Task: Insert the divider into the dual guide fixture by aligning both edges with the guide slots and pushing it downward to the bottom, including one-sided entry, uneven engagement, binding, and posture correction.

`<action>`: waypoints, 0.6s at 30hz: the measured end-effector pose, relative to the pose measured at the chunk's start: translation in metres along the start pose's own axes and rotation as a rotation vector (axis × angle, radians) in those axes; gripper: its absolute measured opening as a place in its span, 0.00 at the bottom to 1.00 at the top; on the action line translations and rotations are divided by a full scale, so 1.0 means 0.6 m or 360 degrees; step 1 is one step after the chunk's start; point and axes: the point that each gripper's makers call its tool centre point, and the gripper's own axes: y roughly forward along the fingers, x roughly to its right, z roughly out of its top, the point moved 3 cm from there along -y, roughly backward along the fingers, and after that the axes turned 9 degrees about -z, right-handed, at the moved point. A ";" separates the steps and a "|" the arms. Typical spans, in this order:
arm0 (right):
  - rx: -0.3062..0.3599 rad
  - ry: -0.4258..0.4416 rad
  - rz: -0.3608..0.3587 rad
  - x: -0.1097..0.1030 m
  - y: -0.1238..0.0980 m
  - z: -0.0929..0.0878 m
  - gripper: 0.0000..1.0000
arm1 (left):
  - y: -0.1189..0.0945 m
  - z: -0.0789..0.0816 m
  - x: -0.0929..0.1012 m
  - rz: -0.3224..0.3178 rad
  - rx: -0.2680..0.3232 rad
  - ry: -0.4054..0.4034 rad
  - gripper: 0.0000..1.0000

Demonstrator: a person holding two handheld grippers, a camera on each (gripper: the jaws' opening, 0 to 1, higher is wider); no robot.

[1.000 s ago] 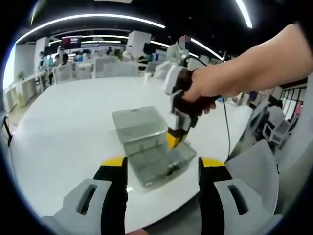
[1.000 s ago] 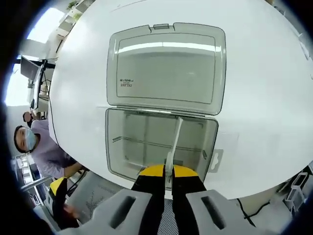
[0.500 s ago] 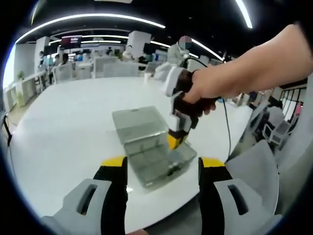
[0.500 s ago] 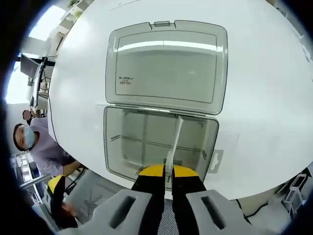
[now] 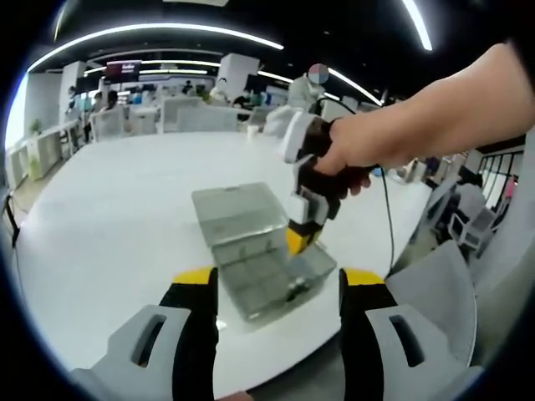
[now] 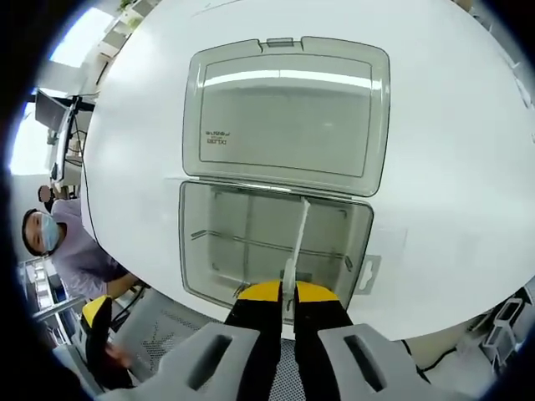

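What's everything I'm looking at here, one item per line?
Box: one, clear grey plastic, open on the table.
Lid: one, clear grey, hinged flat behind the box.
Divider: one, pale, thin, standing in the box, held by the right claw.
Table: one, white, round, under the box.
Bystander: one, beyond the table edge.
Right claw: yellow-tipped, black, shut on the divider.
Left claw: yellow-tipped, black, open, off the box.
Hand: one, gripping the right claw.

Divider's (image 6: 296, 242) near end, hidden between right gripper (image 6: 287, 294) jaws.
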 end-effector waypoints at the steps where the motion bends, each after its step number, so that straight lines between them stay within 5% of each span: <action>1: 0.0000 -0.0002 0.0000 -0.001 0.000 0.000 0.00 | 0.001 0.000 0.000 -0.0003 -0.0002 0.0002 0.56; 18: -0.0012 0.0013 -0.0011 -0.001 0.009 0.003 0.00 | -0.001 -0.003 -0.005 0.0001 -0.0004 -0.0007 0.56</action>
